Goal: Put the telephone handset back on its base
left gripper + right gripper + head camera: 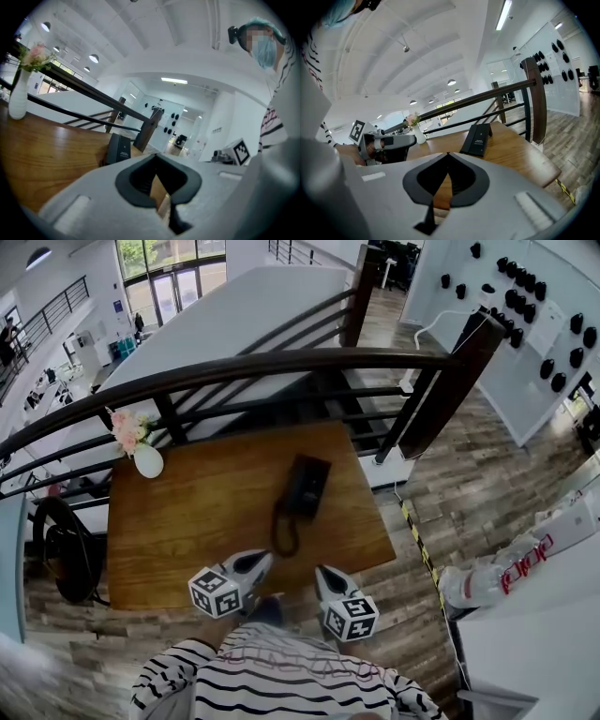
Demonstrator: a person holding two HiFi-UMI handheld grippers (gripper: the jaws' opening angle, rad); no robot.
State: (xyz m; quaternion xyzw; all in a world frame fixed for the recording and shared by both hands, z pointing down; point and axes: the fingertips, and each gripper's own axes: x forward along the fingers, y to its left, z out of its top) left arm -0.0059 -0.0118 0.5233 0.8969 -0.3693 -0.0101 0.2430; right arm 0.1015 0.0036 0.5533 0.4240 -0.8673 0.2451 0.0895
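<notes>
Mid-frame on one table [187, 521], one telephone [305, 488]; upper left, one vase [147, 461] holding flowers [129, 427]; below, left gripper [263, 559] and right gripper [324, 572], both clenched, empty.

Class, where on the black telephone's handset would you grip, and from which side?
Probably its middle, jaws across the narrow width, from above on the near side: the telephone lies long and flat, its coiled cord trailing off the near end. Its own outline is unclear here.

table [187, 521]: glossy wood | telephone [307, 486]: matt black plastic | vase [148, 461]: glossy
</notes>
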